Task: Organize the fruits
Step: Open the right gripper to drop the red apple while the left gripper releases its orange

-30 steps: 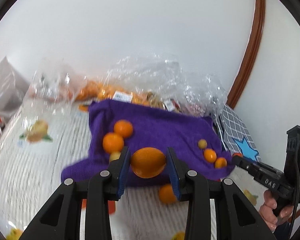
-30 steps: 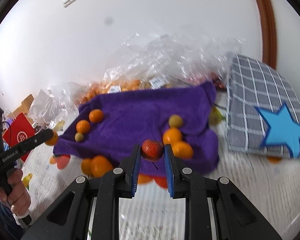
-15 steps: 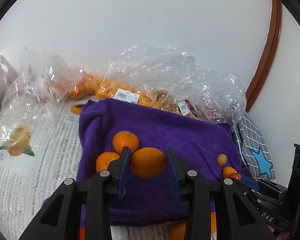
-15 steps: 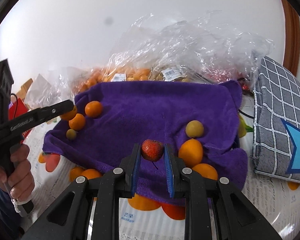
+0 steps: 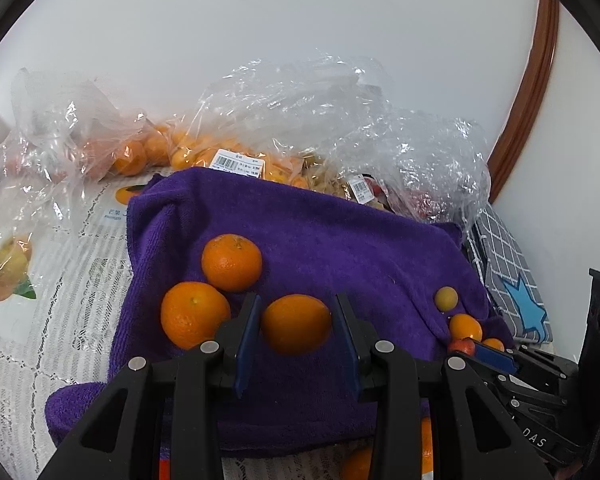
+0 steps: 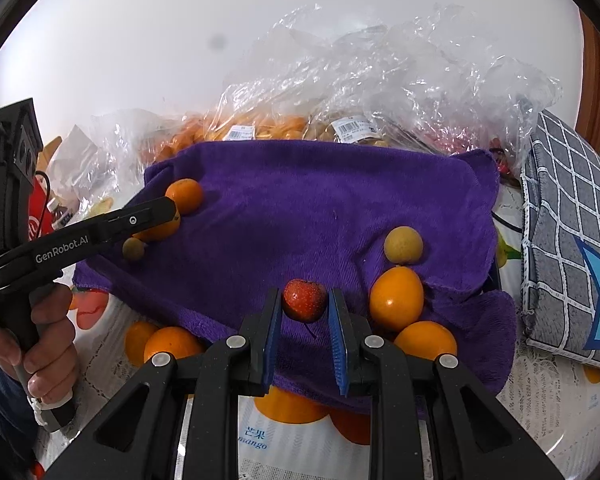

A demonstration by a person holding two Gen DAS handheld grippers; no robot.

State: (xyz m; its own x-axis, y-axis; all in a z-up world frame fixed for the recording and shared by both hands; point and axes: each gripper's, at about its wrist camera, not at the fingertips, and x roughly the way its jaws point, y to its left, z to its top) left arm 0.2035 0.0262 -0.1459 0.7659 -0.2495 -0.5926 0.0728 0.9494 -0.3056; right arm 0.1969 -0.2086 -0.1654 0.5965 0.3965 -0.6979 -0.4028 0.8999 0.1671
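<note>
Purple towel (image 6: 324,208) hides printed fruits; bag contents blurred.

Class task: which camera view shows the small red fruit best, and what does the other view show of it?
The right wrist view: the small red fruit sits close and sharp, pinched in the right gripper, its stem visible. The left wrist view shows it only tiny, near the lower right edge.

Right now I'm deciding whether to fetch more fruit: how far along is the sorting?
Done: two oranges grouped on the purple towel. In hand: the left gripper holds an orange, the right gripper a small red fruit. Left: bagged fruit behind the towel.
</note>
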